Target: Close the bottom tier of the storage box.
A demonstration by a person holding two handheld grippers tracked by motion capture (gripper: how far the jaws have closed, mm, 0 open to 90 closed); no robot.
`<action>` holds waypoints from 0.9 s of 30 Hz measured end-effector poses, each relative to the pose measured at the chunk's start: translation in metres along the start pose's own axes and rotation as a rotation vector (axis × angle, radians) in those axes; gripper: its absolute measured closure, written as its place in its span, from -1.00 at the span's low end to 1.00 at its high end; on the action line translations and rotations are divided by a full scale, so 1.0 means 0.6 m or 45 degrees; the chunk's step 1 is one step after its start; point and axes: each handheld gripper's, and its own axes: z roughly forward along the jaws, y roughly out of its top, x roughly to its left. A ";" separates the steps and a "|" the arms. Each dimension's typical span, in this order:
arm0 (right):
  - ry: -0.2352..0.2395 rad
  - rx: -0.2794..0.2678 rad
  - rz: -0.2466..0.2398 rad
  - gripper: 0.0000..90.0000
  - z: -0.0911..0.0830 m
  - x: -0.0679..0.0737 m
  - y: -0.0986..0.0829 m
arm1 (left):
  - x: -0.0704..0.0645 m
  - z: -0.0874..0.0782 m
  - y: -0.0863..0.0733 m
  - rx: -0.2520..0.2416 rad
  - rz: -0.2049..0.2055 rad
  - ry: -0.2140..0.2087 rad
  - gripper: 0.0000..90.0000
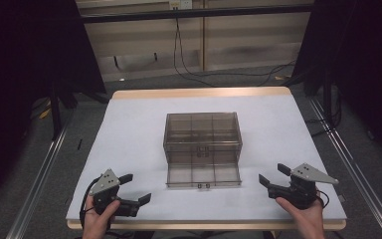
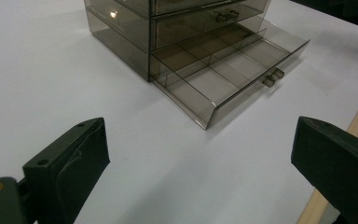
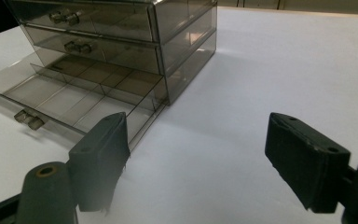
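A smoky clear plastic drawer cabinet (image 1: 202, 130) stands in the middle of the white table (image 1: 129, 129). Its bottom drawer (image 1: 203, 175) is pulled out toward me and its divided compartments look empty. The same cabinet (image 2: 135, 28) and open drawer (image 2: 228, 77) appear in the left gripper view, and the drawer (image 3: 70, 100) also lies ahead in the right gripper view. My left gripper (image 1: 135, 188) rests near the front left edge, open, nothing between its jaws. My right gripper (image 1: 273, 175) sits at the front right, open and empty, pointing toward the drawer.
The table's wooden front edge (image 1: 204, 225) runs just under both hands. Metal rails (image 1: 40, 174) flank the table on the floor, and cables (image 1: 194, 74) trail across the floor behind it. Dark curtains hang at both sides.
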 end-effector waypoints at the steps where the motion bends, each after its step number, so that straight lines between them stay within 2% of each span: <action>1: 0.013 0.002 0.002 -0.50 0.001 0.001 0.000 | -0.001 0.000 0.001 -0.012 0.000 0.001 -0.91; 3: 0.007 0.016 -0.013 -0.51 0.002 0.002 -0.001 | -0.002 -0.001 0.001 -0.023 0.003 -0.008 -0.91; 6: 0.032 0.053 -0.020 -0.52 0.007 0.004 -0.001 | -0.003 0.002 0.002 -0.023 0.005 -0.007 -0.92; 10: 0.049 0.067 -0.022 -0.51 0.007 0.008 -0.001 | -0.008 0.006 0.002 -0.014 0.013 -0.025 -0.92; 14: 0.058 0.104 -0.013 -0.56 0.010 0.011 -0.002 | -0.013 0.009 0.004 0.009 0.039 -0.043 -0.91; 16: 0.054 0.114 -0.014 -0.56 0.012 0.011 -0.003 | -0.014 0.008 0.008 0.025 0.061 -0.036 -0.91; 18: 0.057 0.108 -0.011 -0.55 0.011 0.011 -0.002 | -0.018 0.008 0.009 0.021 0.082 -0.034 -0.91; 20: 0.051 0.105 -0.012 -0.54 0.010 0.011 -0.002 | -0.023 0.011 0.009 0.039 0.099 -0.063 -0.91; 22: 0.054 0.104 -0.009 -0.51 0.009 0.012 -0.002 | -0.030 0.013 0.010 0.028 0.113 -0.025 -0.89; 23: 0.048 0.108 -0.016 -0.51 0.008 0.013 -0.002 | -0.032 0.015 0.012 0.030 0.133 -0.030 -0.88; 27: 0.047 0.100 -0.015 -0.51 0.008 0.015 -0.001 | -0.040 0.022 0.014 0.051 0.158 -0.053 -0.87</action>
